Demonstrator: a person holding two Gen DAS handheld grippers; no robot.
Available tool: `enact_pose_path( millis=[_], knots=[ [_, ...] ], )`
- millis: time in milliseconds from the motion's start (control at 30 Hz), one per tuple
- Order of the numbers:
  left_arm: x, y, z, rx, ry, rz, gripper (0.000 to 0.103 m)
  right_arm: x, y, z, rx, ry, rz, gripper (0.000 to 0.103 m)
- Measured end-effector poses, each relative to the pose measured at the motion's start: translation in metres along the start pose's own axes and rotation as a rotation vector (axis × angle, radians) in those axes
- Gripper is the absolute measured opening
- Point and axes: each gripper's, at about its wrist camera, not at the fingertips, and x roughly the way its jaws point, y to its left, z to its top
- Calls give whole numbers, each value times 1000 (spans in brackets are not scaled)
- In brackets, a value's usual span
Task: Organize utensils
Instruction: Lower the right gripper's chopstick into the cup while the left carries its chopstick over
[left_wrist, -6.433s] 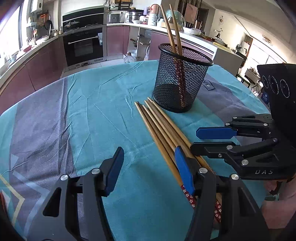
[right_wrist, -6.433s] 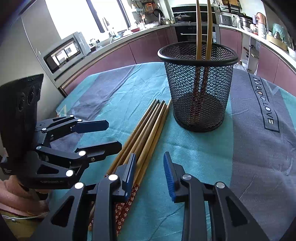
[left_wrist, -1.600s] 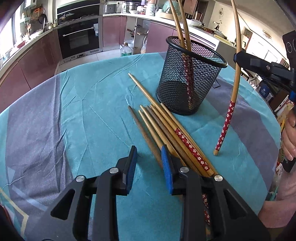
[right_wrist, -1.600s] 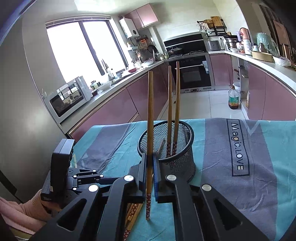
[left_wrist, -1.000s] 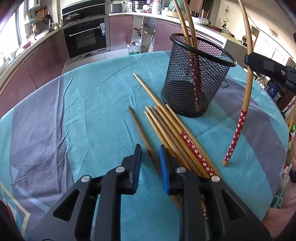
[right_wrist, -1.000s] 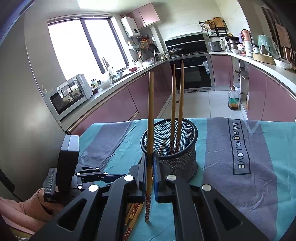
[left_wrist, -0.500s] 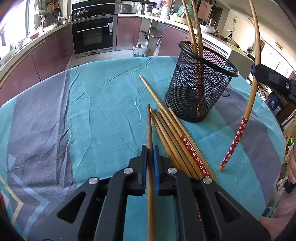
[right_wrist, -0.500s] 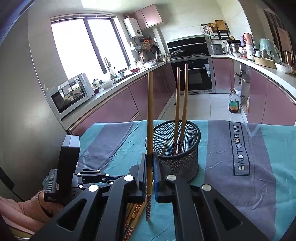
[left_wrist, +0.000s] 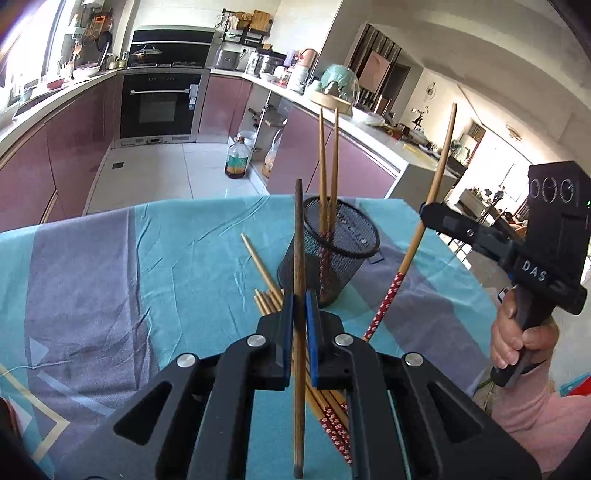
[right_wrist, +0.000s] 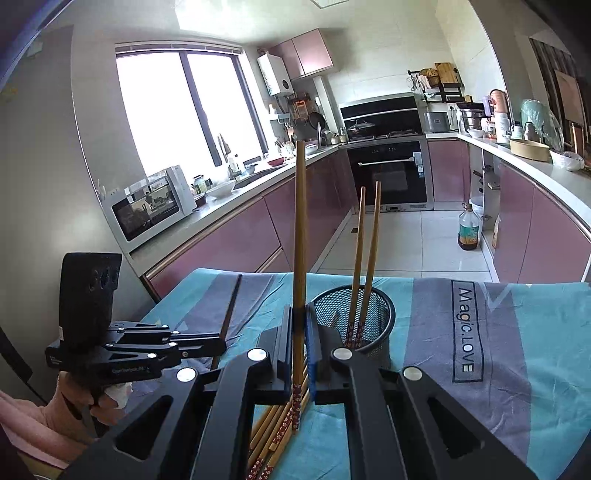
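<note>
Being clamped between the closed blue pads of the left gripper is a dark brown chopstick, plain, slender and duller than the others. Its long axis is being held nearly upright, one end pointing up past the far edge of the table and the other hanging below the jaws, clear of the cloth. The jaws have just been closing onto it.

A lighter bamboo chopstick is being gripped by the right gripper, whose pads are likewise pressed together on it. Its lower section is being shown wrapped in a red band with small white flowers. In the right wrist view it is being held vertically, the patterned end down; in the left wrist view it is being seen leaning, its top tilted to the right.

A black mesh holder is being seen standing on the teal and grey tablecloth, just beyond both grippers. Two chopsticks are being held in it, leaning slightly apart with plain ends up.

Remaining chopsticks are being left lying in a bundle on the cloth near the holder's left side, their long axes running from near to far. One stray chopstick is being seen angled away toward the far left.
</note>
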Motion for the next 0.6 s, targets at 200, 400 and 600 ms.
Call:
enact_pose_path(
  millis=[200,400,600],
  knots=[
    [-29,-7,19,9,-88,-42,7,-4,4,10,-20,-19,2,5],
    [-47,-10,37,0,-163,-86,7,-8,9,24,-46,-53,-3,5],
    [-52,-21,57,21,-202,-113,7,-13,10,41,-74,-88,-23,5]
  ],
)
